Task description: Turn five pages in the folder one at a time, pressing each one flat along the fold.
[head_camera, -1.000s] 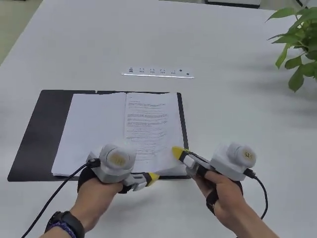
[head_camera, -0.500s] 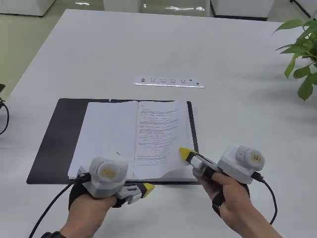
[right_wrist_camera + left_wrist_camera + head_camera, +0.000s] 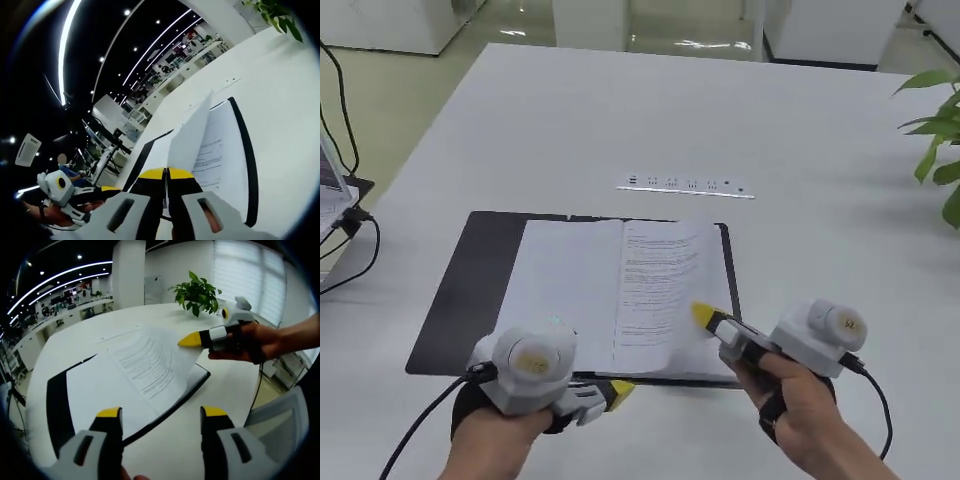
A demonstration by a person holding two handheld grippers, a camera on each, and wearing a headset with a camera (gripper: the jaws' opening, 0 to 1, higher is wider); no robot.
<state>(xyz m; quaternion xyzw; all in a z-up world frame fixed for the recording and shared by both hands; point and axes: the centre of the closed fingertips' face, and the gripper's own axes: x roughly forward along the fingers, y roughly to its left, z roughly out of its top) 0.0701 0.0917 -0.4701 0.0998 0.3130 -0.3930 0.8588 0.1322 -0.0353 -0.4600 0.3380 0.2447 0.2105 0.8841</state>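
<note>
Where the folder lies: the black folder (image 3: 460, 300) is spread open and flat on the white surface (image 3: 620, 100), its near edge just ahead of both hands.
Folder contents, left half: a stack of blank sheets (image 3: 565, 285) lies flat, with a bare strip of black cover showing to its left.
Folder contents, right half: a printed page (image 3: 665, 270) covers this side. Its near right corner is raised off the sheets beneath. In the right gripper view the page stands up as a tilted white sheet, with more printed text lying flat under it.
Right tongs: the right tongs (image 3: 704, 317) are clenched on the near right corner of the printed page, yellow tips pressed together with the paper between them.
Left tongs: the left tongs (image 3: 160, 412) are released, jaws well apart and holding nothing, just off the folder's near edge, close to the fold.
Behind the folder: a socket strip (image 3: 685, 185) is set into the surface, apart from the folder's far edge.
Right edge: green leaves of a plant (image 3: 940, 140).
Left edge: dark cables (image 3: 350, 240) hang beside the surface.
</note>
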